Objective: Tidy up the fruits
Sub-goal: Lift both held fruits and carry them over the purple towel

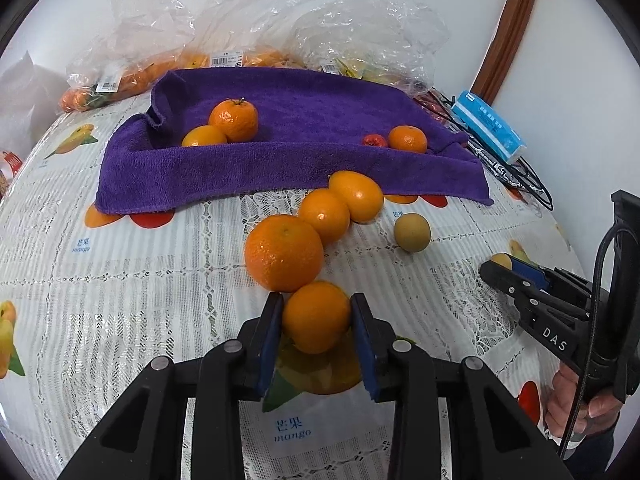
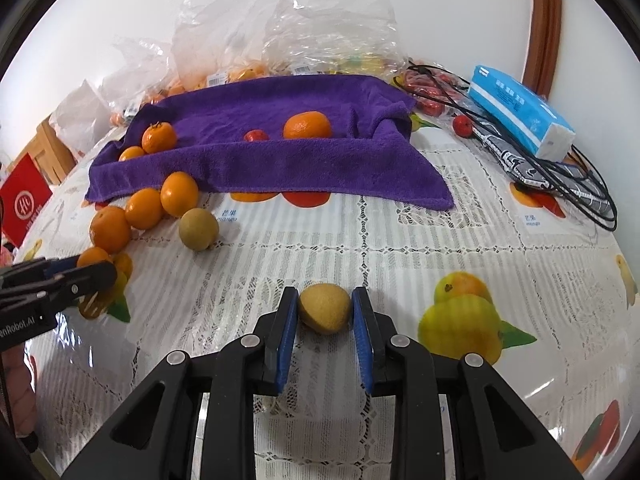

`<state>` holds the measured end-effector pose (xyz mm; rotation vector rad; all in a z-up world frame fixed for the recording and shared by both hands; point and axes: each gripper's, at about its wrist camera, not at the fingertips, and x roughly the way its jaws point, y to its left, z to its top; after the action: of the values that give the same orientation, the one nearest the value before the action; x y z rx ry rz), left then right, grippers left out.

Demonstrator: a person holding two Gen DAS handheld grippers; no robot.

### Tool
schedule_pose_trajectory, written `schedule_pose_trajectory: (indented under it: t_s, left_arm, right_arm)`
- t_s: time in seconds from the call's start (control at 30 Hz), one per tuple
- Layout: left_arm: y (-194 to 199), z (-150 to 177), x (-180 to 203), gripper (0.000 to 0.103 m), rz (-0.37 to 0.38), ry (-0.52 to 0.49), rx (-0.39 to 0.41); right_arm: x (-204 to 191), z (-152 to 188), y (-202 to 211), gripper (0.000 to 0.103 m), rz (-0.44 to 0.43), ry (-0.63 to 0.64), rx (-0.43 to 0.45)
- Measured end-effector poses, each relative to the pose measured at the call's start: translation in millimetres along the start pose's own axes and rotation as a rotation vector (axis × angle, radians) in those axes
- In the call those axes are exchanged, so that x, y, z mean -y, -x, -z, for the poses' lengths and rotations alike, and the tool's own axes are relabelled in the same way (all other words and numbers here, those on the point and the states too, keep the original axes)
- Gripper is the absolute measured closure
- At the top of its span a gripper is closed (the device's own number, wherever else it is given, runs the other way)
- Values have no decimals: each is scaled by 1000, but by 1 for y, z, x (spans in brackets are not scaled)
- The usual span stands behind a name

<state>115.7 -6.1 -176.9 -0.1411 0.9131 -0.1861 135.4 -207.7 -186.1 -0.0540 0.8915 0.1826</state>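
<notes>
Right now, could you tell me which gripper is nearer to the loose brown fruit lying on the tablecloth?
Right. The right gripper, shut on a second brown fruit, sits just in front of the loose brown fruit. The left gripper, holding an orange, is farther away.

A table under a glossy white lace-pattern cloth [image 2: 400, 232] printed with fruit pictures and the word "mango". Lying on it: a rumpled purple towel [image 2: 280, 160] toward the back, a row of three oranges [image 2: 144, 208] touching one another just in front of the towel, a brownish-yellow round fruit [image 2: 199, 229] beside them. Further back and to the right, clear plastic bags of fruit [image 1: 132, 76], a blue tissue pack [image 2: 520, 116] and black cables [image 2: 580, 188].
</notes>
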Motion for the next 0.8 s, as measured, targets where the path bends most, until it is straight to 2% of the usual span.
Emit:
schedule_pose_trajectory:
  t_s: [0.27, 0.43, 0.6, 0.8]
  left_arm:
    - [6, 1, -6, 71, 42, 36, 12]
    - [16, 1, -7, 71, 49, 34, 34]
    - [26, -6, -11, 71, 62, 45, 58]
    - [39, -31, -15, 71, 28, 20, 116]
  right_arm:
    - [-3, 1, 0, 76, 10, 25, -5]
    - [0, -1, 4, 76, -15, -2, -7]
    - [-3, -12, 16, 76, -4, 3, 33]
    - [-5, -40, 29, 76, 5, 15, 96]
